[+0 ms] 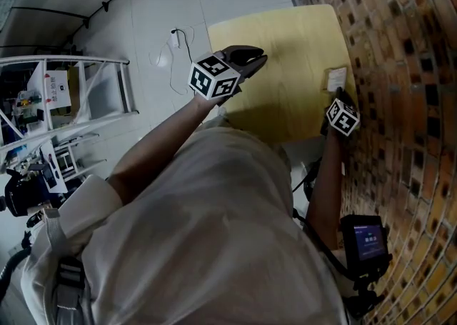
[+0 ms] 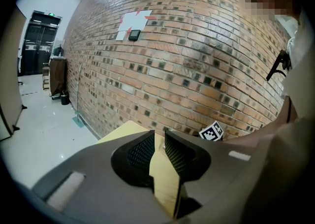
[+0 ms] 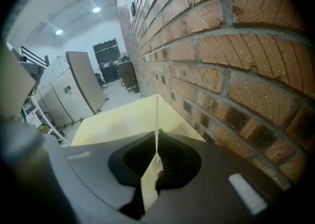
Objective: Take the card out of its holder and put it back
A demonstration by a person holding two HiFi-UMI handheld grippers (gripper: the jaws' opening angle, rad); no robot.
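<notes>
Shirt (image 1: 214, 245) overlaps the table (image 1: 285, 45); right gripper (image 3: 156, 156) pinches the card (image 3: 157, 119), seen edge-on.

Thin white card (image 3: 157, 114) stands upright, clamped in right tongs (image 3: 157, 135).

The right gripper (image 1: 340, 93) meets the card (image 1: 335, 77) beside the brick wall (image 1: 400, 66).

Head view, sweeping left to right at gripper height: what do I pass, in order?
metal rack → left gripper → right gripper → brick wall
</notes>
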